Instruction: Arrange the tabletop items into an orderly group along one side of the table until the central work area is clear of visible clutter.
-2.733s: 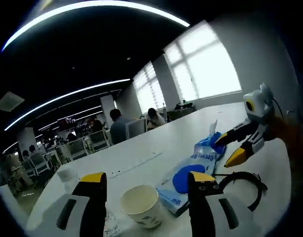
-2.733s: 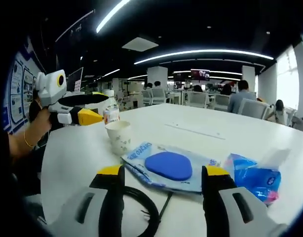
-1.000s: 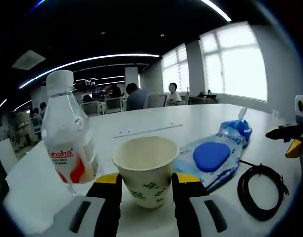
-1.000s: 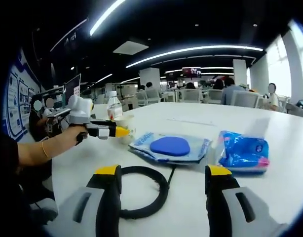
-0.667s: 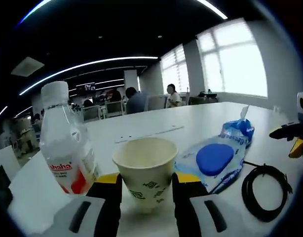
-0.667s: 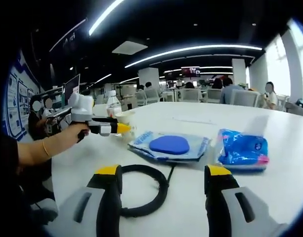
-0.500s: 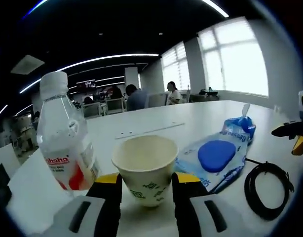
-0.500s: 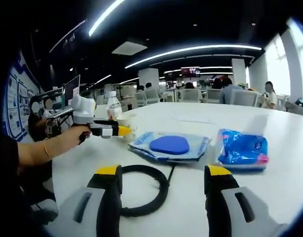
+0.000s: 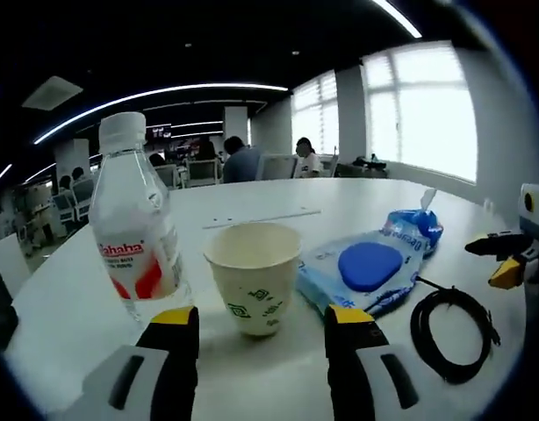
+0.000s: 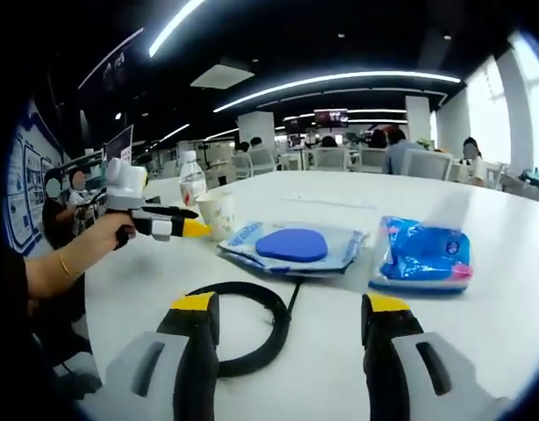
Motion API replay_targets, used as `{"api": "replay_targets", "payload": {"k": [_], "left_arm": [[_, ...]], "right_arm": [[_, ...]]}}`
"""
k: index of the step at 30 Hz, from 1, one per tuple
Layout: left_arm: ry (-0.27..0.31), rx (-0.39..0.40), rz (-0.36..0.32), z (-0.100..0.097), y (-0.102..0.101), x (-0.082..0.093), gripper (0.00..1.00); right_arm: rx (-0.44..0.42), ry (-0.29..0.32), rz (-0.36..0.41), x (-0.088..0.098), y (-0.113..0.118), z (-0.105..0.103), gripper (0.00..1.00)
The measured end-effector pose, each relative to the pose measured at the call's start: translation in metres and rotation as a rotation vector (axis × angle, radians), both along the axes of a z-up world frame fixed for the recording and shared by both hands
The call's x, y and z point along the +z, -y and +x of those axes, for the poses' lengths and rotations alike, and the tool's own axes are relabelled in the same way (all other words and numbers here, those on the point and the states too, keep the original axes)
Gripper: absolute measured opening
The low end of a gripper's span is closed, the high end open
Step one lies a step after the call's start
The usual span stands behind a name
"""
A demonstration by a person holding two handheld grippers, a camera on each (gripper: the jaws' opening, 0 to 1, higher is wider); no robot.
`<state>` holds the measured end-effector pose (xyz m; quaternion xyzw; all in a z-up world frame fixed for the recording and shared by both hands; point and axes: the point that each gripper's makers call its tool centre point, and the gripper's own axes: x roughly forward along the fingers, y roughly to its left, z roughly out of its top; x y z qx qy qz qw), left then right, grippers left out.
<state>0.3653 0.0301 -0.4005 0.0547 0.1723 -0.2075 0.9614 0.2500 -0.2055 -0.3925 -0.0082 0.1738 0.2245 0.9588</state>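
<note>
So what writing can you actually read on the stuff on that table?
"ahaha": red label on the water bottle, its first letter cut off by the curve.
Wipes pack: blue lettering along its edge, too blurred to read.
Paper cup: green marks, a pattern rather than readable words.
Blue tissue pack: print too blurred to read.
Wall posters at the left of the right gripper view: too small to read.

Open-plan office: desks (image 10: 340, 162), seated people (image 9: 241, 162), strip lights (image 10: 340, 81).

Left gripper (image 9: 261, 320) jaws parted, empty; right gripper (image 10: 291, 307) jaws spread wide, empty; hand (image 10: 107, 235) gripping left gripper's handle
</note>
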Motion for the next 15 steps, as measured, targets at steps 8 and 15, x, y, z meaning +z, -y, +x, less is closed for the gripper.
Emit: {"api": "replay_targets", "payload": {"k": [8, 15], "left_arm": [[-0.117, -0.132, -0.055, -0.037, 0.027, -0.011, 0.45], [-0.216, -0.252, -0.111, -0.072, 0.068, -0.01, 0.37]], "right_arm": [[0.003, -0.057, -0.032, -0.014, -0.007, -0.001, 0.6], [-0.025, -0.107, -0.093, -0.025, -0.013, 0.001, 0.57]]}}
